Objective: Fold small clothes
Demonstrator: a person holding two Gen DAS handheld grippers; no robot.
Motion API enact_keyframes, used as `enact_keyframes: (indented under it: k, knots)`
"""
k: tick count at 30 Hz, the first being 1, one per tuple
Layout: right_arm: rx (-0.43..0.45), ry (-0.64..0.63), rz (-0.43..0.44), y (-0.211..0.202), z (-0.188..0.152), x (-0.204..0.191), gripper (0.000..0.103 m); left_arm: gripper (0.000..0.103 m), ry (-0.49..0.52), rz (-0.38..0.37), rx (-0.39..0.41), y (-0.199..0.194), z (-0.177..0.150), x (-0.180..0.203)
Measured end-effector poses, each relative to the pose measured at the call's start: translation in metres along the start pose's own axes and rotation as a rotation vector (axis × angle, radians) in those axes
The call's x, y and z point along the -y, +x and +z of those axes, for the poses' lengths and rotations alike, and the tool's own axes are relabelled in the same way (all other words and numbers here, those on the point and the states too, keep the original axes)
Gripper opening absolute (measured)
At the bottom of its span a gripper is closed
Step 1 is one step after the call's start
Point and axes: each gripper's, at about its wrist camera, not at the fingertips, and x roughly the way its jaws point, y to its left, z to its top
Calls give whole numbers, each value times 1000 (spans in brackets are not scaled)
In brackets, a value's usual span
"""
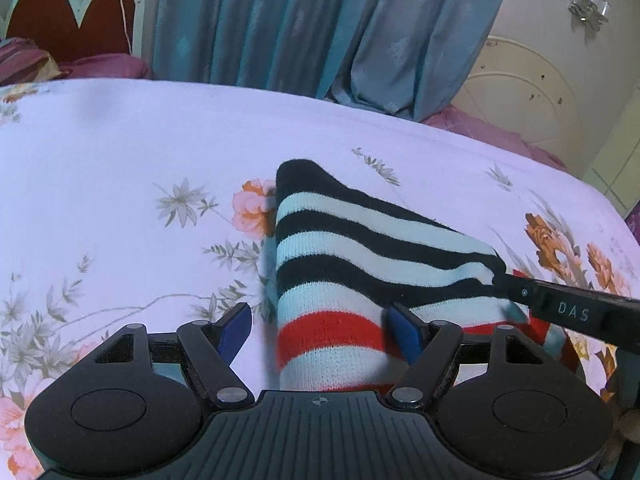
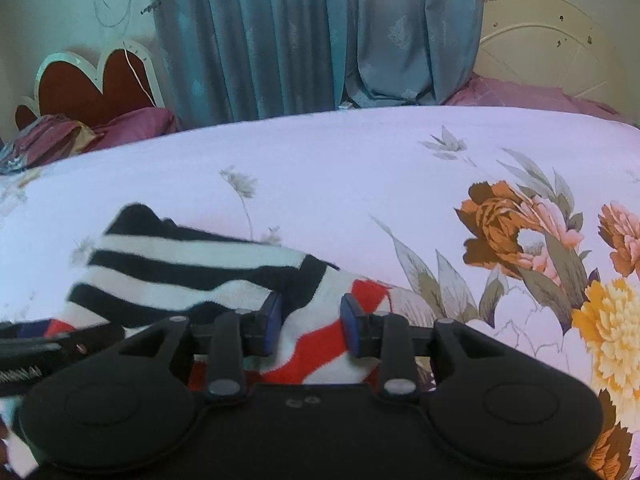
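Note:
A small knitted garment [image 1: 340, 256] with black, white and red stripes lies on the floral bedsheet [image 1: 140, 152]. Its black-and-white part is folded over the red-striped part. My left gripper [image 1: 320, 324] is open, its blue pads on either side of the garment's near edge. The right gripper's finger [image 1: 560, 308] reaches in from the right and touches the folded corner. In the right wrist view the garment [image 2: 180, 268] lies at the left, and my right gripper [image 2: 310, 320] is open over the red-striped part. The left gripper's finger [image 2: 48, 344] shows at the left edge.
The bed is wide, with bare sheet [image 2: 340, 168] beyond the garment. Teal curtains [image 1: 300, 20] hang behind the bed. A red heart-shaped headboard [image 1: 72, 16] and purple pillows [image 2: 132, 124] are at the far left. A cream headboard [image 2: 540, 48] is at the far right.

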Motion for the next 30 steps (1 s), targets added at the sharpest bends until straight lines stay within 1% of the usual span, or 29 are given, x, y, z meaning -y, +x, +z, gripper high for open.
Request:
enact_keyframes:
  k: [2,7,10,16,20,27,30]
  knots:
    - [3,1,1,1,0,0,32,77,0,3,1,0,0,-1]
    - [1,19,10,-3,2,4,35,78,3,8,-2,-3,1,-1]
    - [20,23,20,-17,3,3,35,78,11,15,6,-10,-2,1]
    - [60,6,57,-50,-4,-1,32,78,39,-10,14,-31,-12,3]
    - [72,18,76,-69,-16,-1,31,78,42,-32,11,-44,-22,3]
    - [78,-30,81,-102,-46,-8,27,78,60,-54,24,-66,-36,1]
    - [76,-76,92,-118,-61,-13,26,78,88,-68,37,-82,-43,0]
